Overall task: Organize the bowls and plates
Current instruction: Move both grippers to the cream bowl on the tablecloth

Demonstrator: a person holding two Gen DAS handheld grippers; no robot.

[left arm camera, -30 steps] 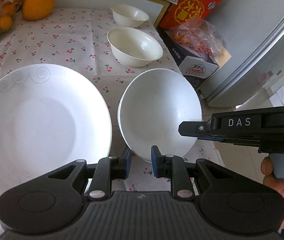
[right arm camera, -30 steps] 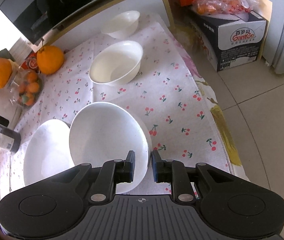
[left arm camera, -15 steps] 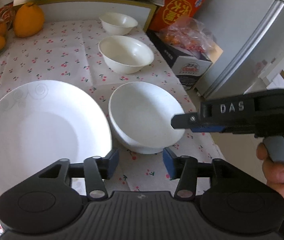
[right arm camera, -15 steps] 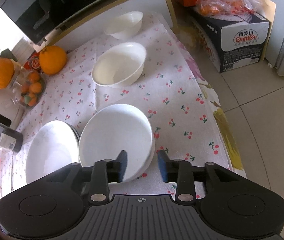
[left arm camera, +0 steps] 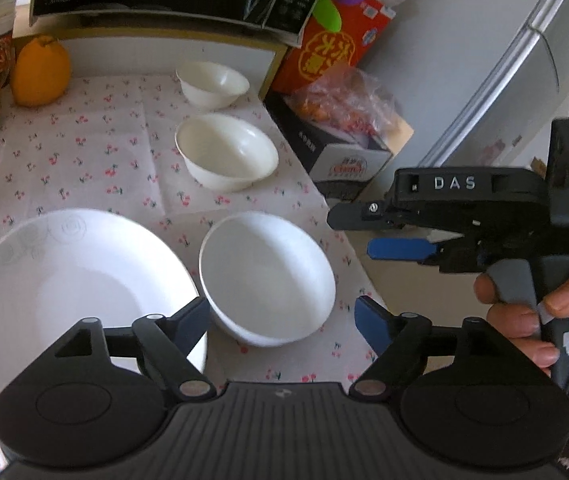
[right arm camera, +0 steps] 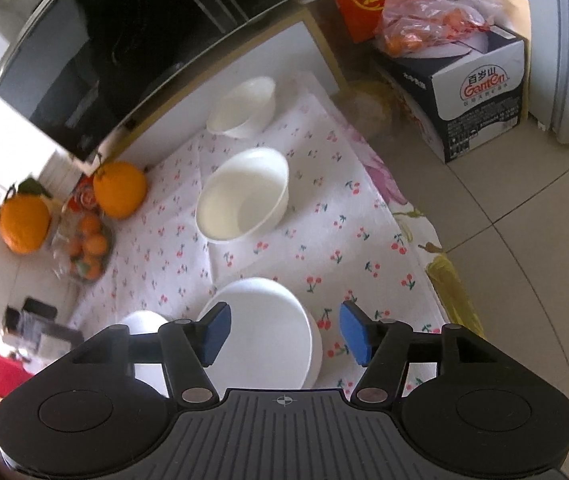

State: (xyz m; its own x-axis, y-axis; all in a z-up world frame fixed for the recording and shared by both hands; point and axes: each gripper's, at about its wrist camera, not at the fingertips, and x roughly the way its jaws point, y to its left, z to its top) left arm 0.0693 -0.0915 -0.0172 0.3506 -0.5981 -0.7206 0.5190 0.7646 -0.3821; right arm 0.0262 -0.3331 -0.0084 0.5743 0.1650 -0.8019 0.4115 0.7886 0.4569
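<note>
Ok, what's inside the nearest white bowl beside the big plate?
The nearest bowl looks empty: its white inside shows bare in the left wrist view. The tablecloth beneath it is covered, so nothing under it can be seen.

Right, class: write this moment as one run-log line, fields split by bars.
left tongs: opening, empty | right tongs: opening, empty | near bowl: on cloth, beside plate | two bowls behind: unstacked

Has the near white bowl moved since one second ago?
Yes. The near bowl, earlier tilted on edge, now sits flat on the tablecloth, beside the big plate.
</note>
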